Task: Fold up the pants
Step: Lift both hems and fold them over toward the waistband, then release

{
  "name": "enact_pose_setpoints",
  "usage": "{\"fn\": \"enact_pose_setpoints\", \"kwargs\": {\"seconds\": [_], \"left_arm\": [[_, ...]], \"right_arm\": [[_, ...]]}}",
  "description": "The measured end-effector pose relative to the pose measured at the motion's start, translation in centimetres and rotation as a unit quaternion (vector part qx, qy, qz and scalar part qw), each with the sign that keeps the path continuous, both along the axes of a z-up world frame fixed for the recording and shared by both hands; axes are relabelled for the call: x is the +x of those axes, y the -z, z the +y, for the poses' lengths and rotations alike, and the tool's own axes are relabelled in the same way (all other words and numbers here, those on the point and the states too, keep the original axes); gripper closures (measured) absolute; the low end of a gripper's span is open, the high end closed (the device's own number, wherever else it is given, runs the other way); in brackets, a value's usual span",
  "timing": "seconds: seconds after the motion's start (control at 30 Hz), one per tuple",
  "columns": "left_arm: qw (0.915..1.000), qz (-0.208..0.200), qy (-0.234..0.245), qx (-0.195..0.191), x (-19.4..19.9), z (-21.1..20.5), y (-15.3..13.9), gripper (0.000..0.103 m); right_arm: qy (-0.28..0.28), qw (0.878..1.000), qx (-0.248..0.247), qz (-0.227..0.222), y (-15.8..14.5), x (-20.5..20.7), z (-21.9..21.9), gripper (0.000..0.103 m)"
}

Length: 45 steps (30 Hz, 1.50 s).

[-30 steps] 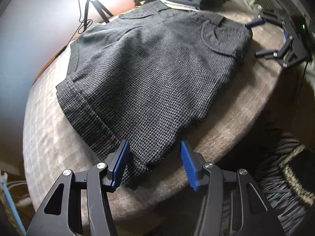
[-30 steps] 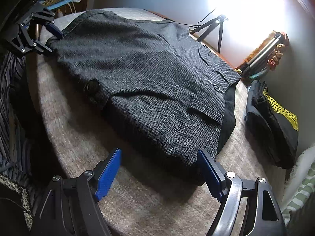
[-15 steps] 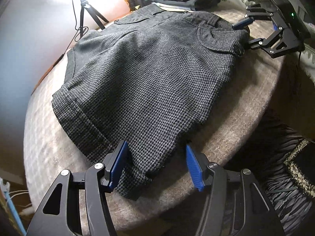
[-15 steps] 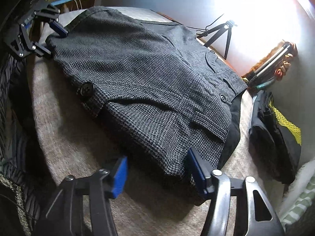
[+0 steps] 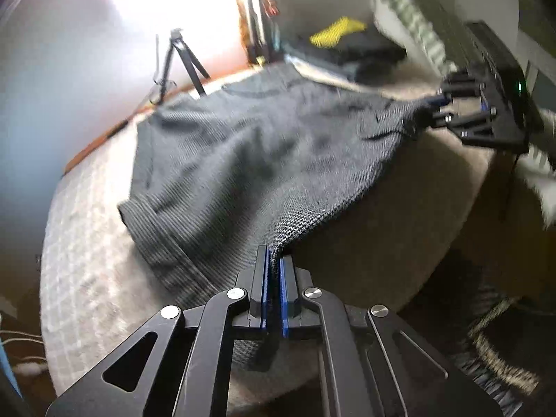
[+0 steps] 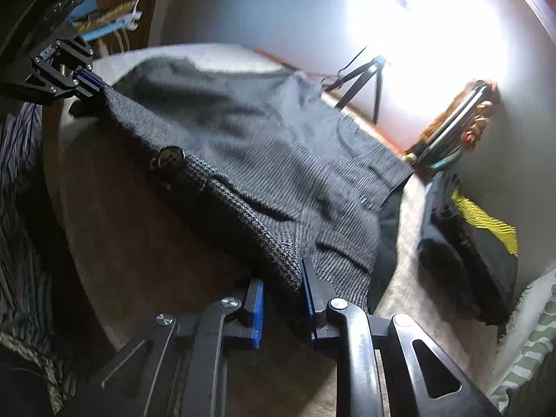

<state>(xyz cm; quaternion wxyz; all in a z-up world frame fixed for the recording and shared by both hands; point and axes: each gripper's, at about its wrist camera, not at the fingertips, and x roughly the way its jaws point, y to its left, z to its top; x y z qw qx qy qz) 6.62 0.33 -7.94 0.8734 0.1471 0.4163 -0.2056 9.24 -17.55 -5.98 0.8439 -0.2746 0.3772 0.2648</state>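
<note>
A round table (image 5: 417, 215) with a pale, fuzzy cover carries everything here; "desk" hardly fits it. Most of its top is taken by the dark grey houndstooth pants (image 5: 243, 160), a short pair, which spread from the near edge toward the far edge, where a strong light glares off the wall. Their near side is raised off the cover between two held points, so the cloth hangs in a sagging line above the table's near edge, while the far part lies on the top. A large dark button (image 6: 171, 157) sits on the waistband along the lifted edge.

At the far right of the table, seen from the right wrist, lies a stack of folded dark clothes (image 6: 465, 243) with a yellow mesh piece on top, just beside the pants but not touching them, as far as the blur allows. A black tripod (image 5: 180, 59) stands beyond the far edge. No container can be made out on the table.

The left gripper (image 5: 274, 271) has its blue pads pressed together on the hem corner of the pants at the near edge. The right gripper (image 6: 283, 299) has its jaws narrowed onto the waistband corner, pinching the thick fold between them.
</note>
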Motion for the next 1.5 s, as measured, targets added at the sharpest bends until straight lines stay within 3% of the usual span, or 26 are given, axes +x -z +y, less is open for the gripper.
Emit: {"fn": "enact_pose_setpoints", "kwargs": {"seconds": [0.47,0.6,0.7,0.73,0.8,0.87,0.93,1.0,1.23,1.27,1.3,1.33,1.5], "left_arm": [[0.9933,-0.104,-0.031,-0.038,5.0,1.7,-6.7,0.102],[0.9950,-0.074,-0.019,-0.064,6.0,1.6,-6.1,0.102],[0.9971,-0.045,-0.002,-0.061,4.9,0.6,-4.3,0.100],[0.9976,-0.029,0.001,-0.062,4.4,0.2,-3.5,0.097],[0.9973,0.012,0.011,-0.071,3.3,-0.5,-1.8,0.069],[0.9962,0.035,0.019,-0.077,2.0,-1.4,-0.3,0.054],[0.9958,0.050,0.029,-0.071,0.7,-2.5,0.6,0.050],[0.9980,0.043,0.035,-0.030,-0.5,-3.9,1.8,0.041],[0.9970,0.016,0.001,0.076,-0.7,-4.8,5.2,0.041],[0.9971,0.015,-0.002,0.074,-0.4,-4.3,5.2,0.047],[0.9980,0.019,-0.005,0.059,0.0,-3.8,5.0,0.067],[0.9986,0.025,-0.007,0.045,0.2,-3.4,4.8,0.076],[0.9988,-0.033,-0.016,0.031,1.0,-1.7,1.0,0.086]], "right_arm": [[0.031,0.997,0.035,-0.063,-5.4,4.1,0.4,0.091],[0.033,0.996,0.038,-0.072,-6.4,5.7,1.0,0.091],[0.024,0.997,0.025,-0.069,-6.1,6.2,1.6,0.091],[0.023,0.997,0.024,-0.066,-5.9,6.3,1.6,0.091],[0.023,0.998,0.021,-0.058,-5.2,6.5,1.5,0.091],[0.028,0.998,0.020,-0.052,-4.6,6.9,1.2,0.091],[0.036,0.998,0.022,-0.046,-4.1,7.3,0.8,0.091],[0.042,0.998,0.024,-0.042,-3.8,7.7,0.5,0.091],[0.046,0.998,0.025,-0.040,-3.9,8.1,0.4,0.091],[0.045,0.998,0.024,-0.041,-3.9,8.0,0.4,0.091],[0.045,0.998,0.024,-0.041,-4.0,7.9,0.4,0.091],[0.044,0.998,0.023,-0.041,-4.0,7.8,0.3,0.091],[0.052,0.997,0.030,-0.042,-4.4,7.0,-0.3,0.091]]}}
